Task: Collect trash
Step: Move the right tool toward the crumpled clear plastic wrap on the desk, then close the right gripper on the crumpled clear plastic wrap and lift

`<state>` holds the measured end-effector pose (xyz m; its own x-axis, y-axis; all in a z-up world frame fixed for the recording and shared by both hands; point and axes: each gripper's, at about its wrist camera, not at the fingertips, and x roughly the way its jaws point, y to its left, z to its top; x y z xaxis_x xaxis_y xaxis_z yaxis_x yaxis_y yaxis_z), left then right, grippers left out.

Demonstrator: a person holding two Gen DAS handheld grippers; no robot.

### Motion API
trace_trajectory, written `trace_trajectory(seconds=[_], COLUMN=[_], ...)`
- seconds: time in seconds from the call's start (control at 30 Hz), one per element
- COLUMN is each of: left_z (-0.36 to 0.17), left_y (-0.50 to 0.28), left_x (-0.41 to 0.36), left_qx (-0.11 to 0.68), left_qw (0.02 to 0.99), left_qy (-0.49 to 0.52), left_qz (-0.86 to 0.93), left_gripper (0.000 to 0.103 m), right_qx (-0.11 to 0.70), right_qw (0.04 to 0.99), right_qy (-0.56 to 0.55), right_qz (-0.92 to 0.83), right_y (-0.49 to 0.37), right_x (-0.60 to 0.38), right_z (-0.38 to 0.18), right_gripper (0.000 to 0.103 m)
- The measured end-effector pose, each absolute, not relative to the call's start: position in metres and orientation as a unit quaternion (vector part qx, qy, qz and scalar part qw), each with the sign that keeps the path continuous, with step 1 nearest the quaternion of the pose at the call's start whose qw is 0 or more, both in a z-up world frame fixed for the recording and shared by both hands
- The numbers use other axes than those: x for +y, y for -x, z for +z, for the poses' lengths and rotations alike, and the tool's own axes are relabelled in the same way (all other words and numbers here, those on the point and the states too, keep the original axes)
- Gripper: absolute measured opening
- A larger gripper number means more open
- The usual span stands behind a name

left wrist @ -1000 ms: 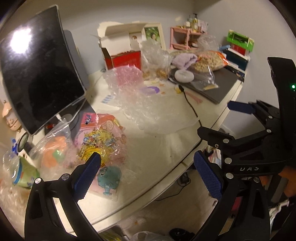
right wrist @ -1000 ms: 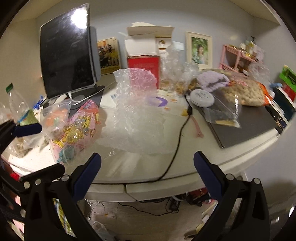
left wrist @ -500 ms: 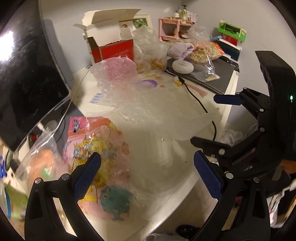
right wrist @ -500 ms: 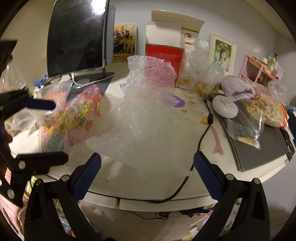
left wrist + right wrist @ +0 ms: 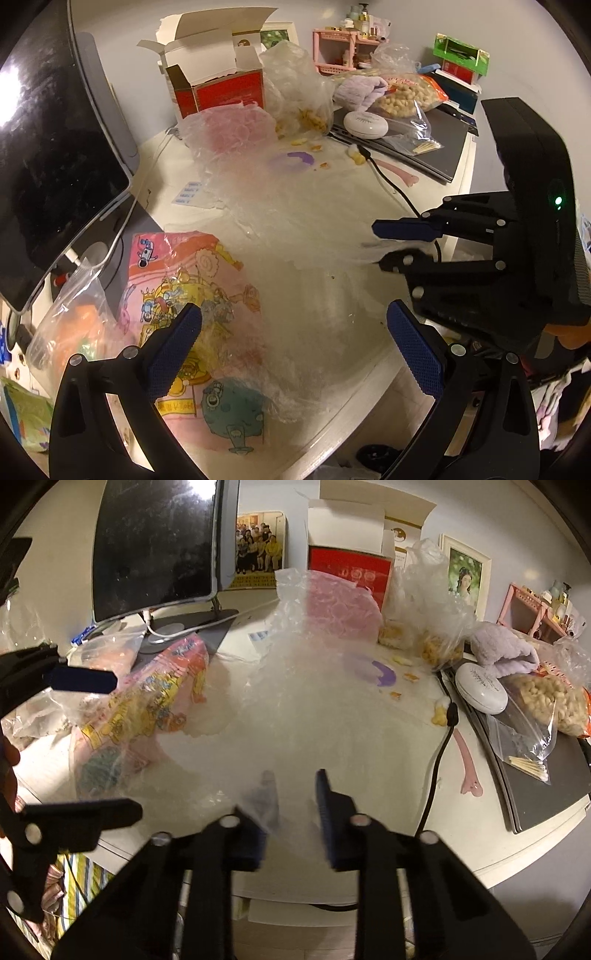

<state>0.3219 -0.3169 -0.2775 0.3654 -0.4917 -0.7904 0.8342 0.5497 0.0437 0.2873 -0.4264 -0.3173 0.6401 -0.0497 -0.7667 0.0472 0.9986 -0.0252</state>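
A big sheet of clear bubble wrap (image 5: 280, 206) (image 5: 314, 686) sprawls over the middle of the white table (image 5: 406, 812). Its near edge lies between the fingers of my right gripper (image 5: 295, 797) (image 5: 384, 245), whose jaws are closing and still show a narrow gap. A pink cartoon-printed plastic bag (image 5: 192, 295) (image 5: 147, 701) lies left of the wrap. My left gripper (image 5: 295, 350) (image 5: 96, 746) hovers wide open just above that bag and the wrap's front corner, with nothing in it.
A dark monitor (image 5: 48, 147) stands at the left, and a zip bag with orange contents (image 5: 70, 325) lies by its foot. Behind the wrap are an open red box (image 5: 221, 88) and snack bags. A laptop (image 5: 443, 140), a white case (image 5: 365, 123) and a black cable (image 5: 399, 192) lie at the right.
Both grippers have come down and closer to the table. The right jaws went from wide open to a narrow gap around the wrap's near edge. The left stays wide open.
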Motion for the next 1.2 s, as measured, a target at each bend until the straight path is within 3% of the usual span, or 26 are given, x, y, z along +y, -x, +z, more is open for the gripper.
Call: trace_trajectory(seconds=[0.2,0.7,1.2], left_z=[-0.266,-0.21,-0.189], left_y=[-0.31,-0.257,-0.175], left_x=[-0.315,-0.273,-0.173], left_qx=[0.367,0.327,0.324], left_qw=[0.8,0.827,0.854], left_qy=[-0.22,-0.193,-0.152], left_qz=[-0.42,-0.415,-0.377], left_gripper=[0.097,0.097,0.097], right_qx=[0.403,0.347,0.327], right_qw=[0.915,0.937,0.945], right_qy=[-0.004,-0.01,-0.001], right_qz=[-0.032,-0.031,0.02], right_y=[-0.277,-0.229,-0.137], right_x=[-0.419,-0.389,-0.298], right_z=[-0.299,-0.229,-0.188], right_gripper=[0.013,0.011,0.011])
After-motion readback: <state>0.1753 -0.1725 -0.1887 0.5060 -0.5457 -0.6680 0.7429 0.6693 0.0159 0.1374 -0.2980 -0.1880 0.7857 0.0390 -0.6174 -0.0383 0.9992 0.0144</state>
